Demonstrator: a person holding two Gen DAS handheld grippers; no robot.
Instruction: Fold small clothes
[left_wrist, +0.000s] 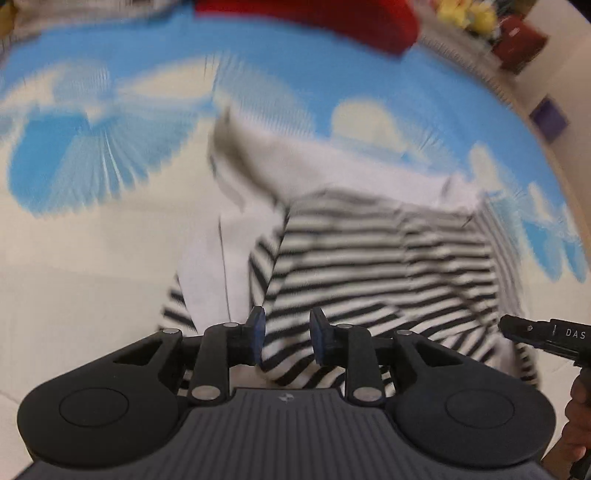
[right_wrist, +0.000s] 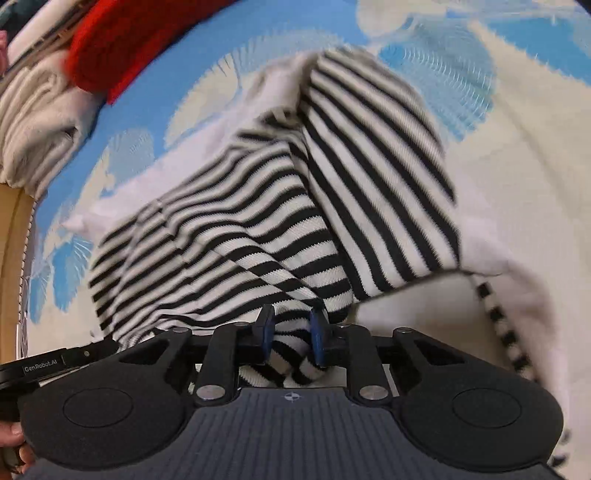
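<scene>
Between the blue pads of the right gripper (right_wrist: 291, 334) sits a bunched fold of the striped garment (right_wrist: 280, 206); the pads stand a little apart, and the cloth fills the gap and seems lightly pinched, though how firmly I cannot tell. The left gripper (left_wrist: 287, 334) has its pads parted too, with the striped hem lying between and under them; no pad clearly presses the fabric, so it reads as loosened rather than gripping.

Outward from the tongs, the garment spreads away over the blue-and-cream patterned sheet (left_wrist: 110, 229). It is a black-and-white striped knit with plain white panels (left_wrist: 332, 162) showing beyond the stripes, and one flap is already turned over the body at an angle, its stripes crossing those beneath. Beyond the garment's far edge lies a red knitted item (right_wrist: 122, 40), and beside that a stack of pale ribbed cloth (right_wrist: 33, 110). Near the garment's right side in the left wrist view, the other handle and part of a hand (left_wrist: 576, 410) show.

The step in hand looks like the end of one fold: the near edge has been brought up and is being let go. Both views are smeared with motion blur, so finer creases cannot be read. The next move likely calls for freeing both pairs of pads cleanly without dragging the flap, then taking a fresh edge for the next fold, keeping the layers square.
</scene>
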